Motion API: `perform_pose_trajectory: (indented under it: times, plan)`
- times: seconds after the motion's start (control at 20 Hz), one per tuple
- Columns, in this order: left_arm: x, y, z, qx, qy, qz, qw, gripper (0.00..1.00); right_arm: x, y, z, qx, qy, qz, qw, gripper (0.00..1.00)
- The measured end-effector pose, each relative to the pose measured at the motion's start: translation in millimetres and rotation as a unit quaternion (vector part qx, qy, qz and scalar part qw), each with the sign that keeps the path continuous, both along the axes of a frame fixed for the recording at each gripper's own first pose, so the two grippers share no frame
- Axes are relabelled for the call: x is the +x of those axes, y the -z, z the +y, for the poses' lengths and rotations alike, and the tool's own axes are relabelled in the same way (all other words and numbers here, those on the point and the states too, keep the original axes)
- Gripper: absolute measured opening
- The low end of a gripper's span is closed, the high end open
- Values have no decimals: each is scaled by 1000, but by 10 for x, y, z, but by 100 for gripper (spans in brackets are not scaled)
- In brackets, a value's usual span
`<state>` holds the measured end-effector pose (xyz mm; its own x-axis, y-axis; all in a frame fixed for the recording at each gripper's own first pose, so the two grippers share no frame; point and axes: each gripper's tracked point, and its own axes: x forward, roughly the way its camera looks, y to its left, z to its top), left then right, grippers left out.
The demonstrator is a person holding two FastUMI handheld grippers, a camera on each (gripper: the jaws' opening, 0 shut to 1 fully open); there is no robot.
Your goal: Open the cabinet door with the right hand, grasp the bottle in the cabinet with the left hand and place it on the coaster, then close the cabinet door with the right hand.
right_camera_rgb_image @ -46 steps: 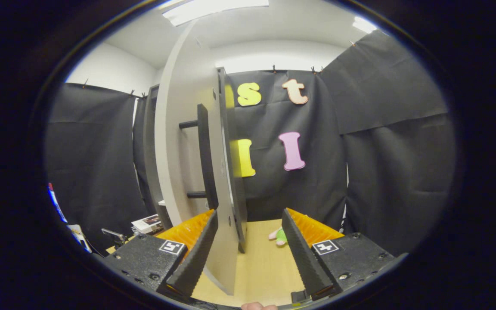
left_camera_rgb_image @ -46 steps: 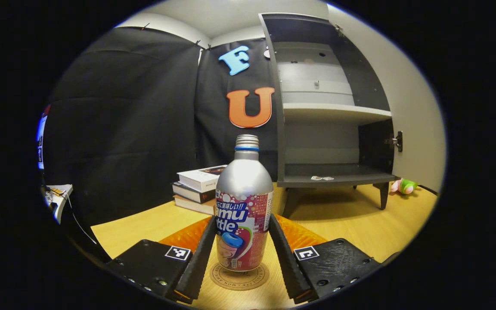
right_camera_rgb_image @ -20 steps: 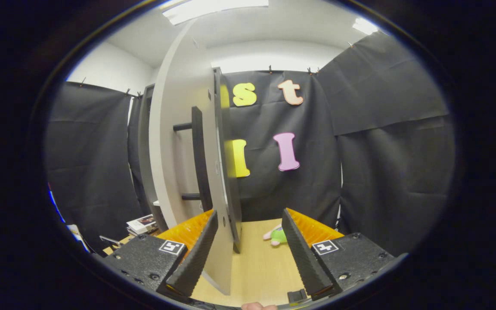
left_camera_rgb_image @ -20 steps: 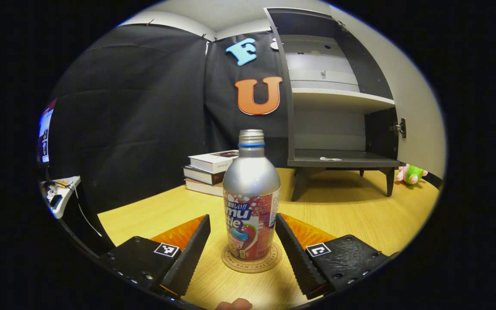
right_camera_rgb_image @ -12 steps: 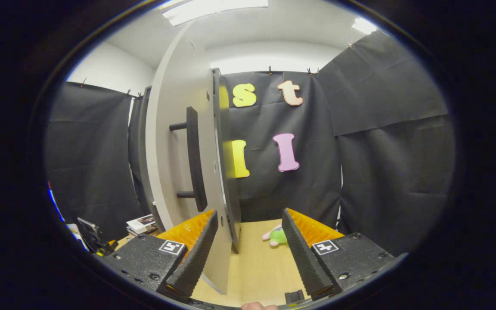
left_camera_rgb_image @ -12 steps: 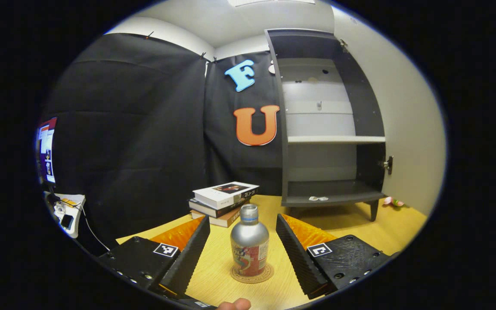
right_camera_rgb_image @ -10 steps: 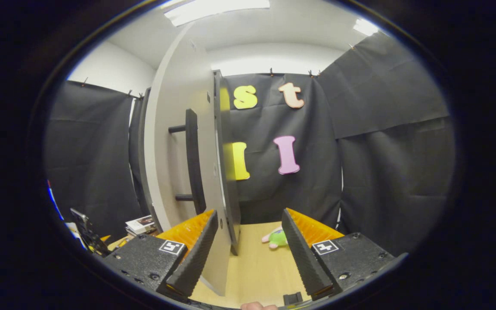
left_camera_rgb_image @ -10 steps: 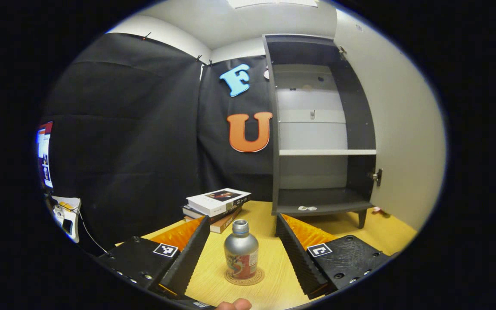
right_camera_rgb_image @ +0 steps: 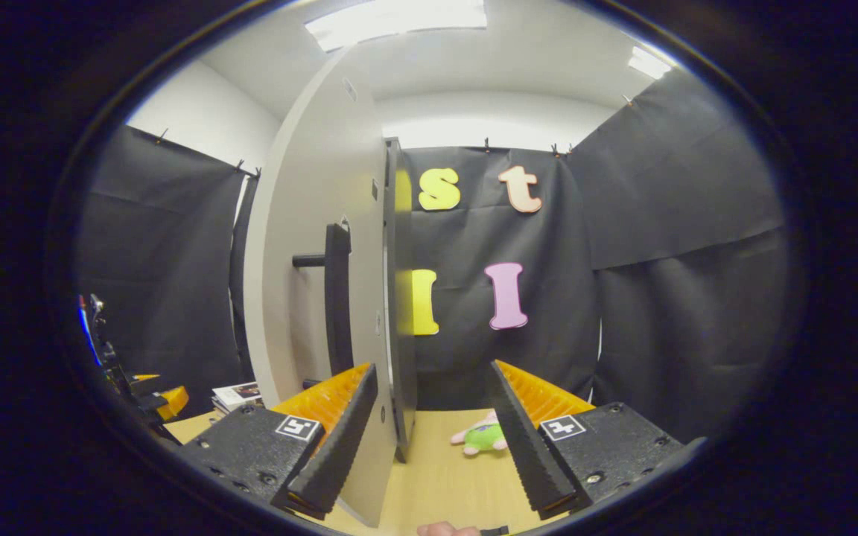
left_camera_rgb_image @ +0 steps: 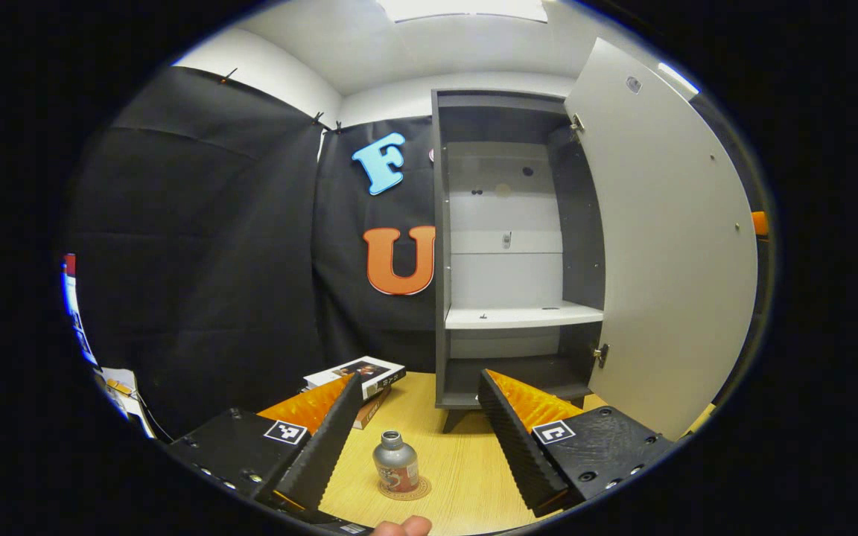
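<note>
Pulled back and raised since a moment ago, the left gripper (left_camera_rgb_image: 415, 439) now sits well apart from the bottle (left_camera_rgb_image: 395, 465), which looks far smaller between its spread, released fingers. That bottle stands upright on the round coaster (left_camera_rgb_image: 404, 489) on the wooden table (left_camera_rgb_image: 466, 476), toward the near edge and out in front of the cabinet (left_camera_rgb_image: 511, 253). A stack of books (left_camera_rgb_image: 358, 376) lies farther back on the table, just left of the cabinet's foot. Both cabinet shelves are bare apart from a few small bits too tiny to identify, and the cabinet door (left_camera_rgb_image: 667, 253) hangs swung out to the right.

From the right gripper view, the right gripper (right_camera_rgb_image: 433, 439) is also released — its fingers gape wide, with the door's (right_camera_rgb_image: 317, 298) free edge standing between them nearer the left finger; whether that finger touches the door I cannot tell. The dark bar handle (right_camera_rgb_image: 336, 298) sits above that finger. A pink-and-green plush toy (right_camera_rgb_image: 482, 435) lies on the table beyond.
</note>
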<state>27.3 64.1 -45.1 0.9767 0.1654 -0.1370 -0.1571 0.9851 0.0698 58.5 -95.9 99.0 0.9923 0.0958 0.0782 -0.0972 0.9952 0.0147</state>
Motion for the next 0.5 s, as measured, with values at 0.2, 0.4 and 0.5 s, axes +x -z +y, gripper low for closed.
perform_pose_trajectory:
  times: [0.2, 0.4, 0.5]
  plan:
    - [-23, -332, -3, -2, -3, -22, 1000, 94, 99, -64, 7, -7, -5, -15, 1000, 93]
    - [-96, -437, -37, -2, 2, -31, 1000, 94, 123, 7, 190, 45, -45, 9, 998, 89]
    - [-126, -430, -60, -2, 7, -29, 1000, 94, 142, -19, 263, 49, -52, 11, 997, 89]
